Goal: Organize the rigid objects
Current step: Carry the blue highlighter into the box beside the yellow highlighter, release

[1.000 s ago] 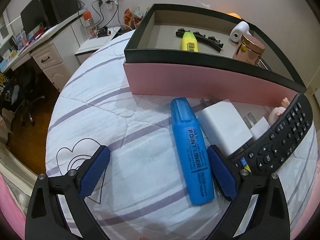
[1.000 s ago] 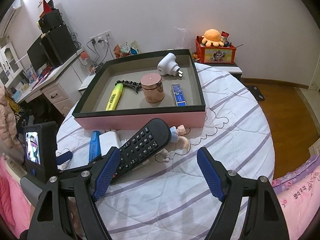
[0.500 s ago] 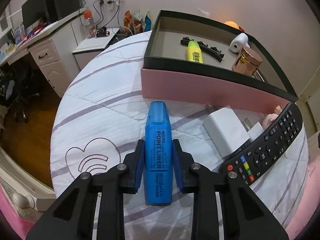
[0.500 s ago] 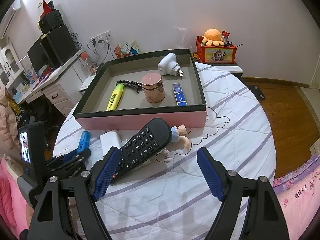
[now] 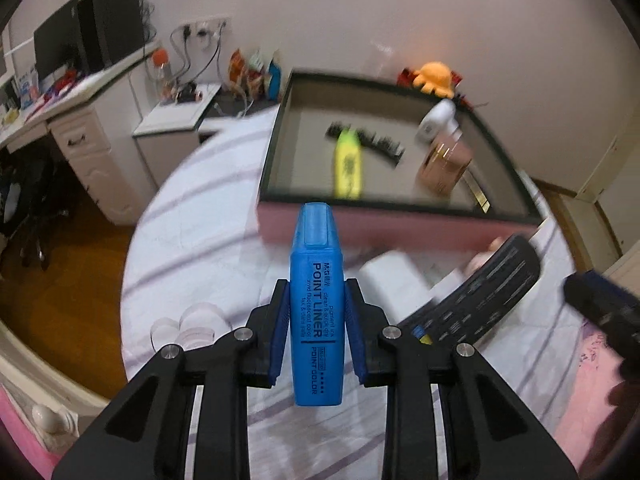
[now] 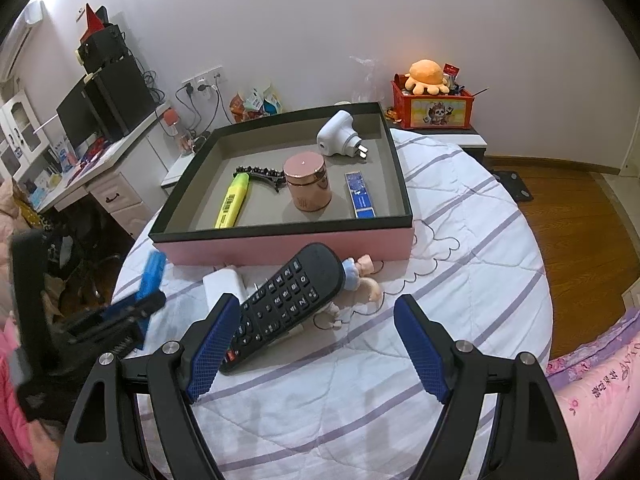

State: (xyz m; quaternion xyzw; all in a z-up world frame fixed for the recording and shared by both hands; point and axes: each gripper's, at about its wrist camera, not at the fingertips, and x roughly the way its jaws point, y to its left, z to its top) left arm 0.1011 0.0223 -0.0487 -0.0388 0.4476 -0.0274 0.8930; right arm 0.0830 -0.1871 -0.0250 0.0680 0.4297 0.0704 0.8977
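Observation:
My left gripper [image 5: 316,312] is shut on a blue highlighter [image 5: 317,300] and holds it above the bed, in front of the pink box [image 5: 360,232]; it also shows at the left of the right wrist view [image 6: 138,308]. My right gripper [image 6: 316,344] is open and empty, low over a black remote [image 6: 288,300]. The box [image 6: 288,246] holds a yellow highlighter [image 6: 232,200], a black hair clip [image 6: 258,172], a rose-gold jar [image 6: 307,186], a white plug [image 6: 338,134] and a small blue box [image 6: 360,200].
A white charger [image 6: 222,284] and a small doll [image 6: 362,276] lie beside the remote on the striped bedspread [image 6: 460,264]. A desk with a monitor [image 6: 80,120] stands at the left. A red toy box [image 6: 434,108] sits behind the bed.
My left gripper closed on the blue highlighter and has lifted it off the bedspread toward the box. My right gripper has not moved.

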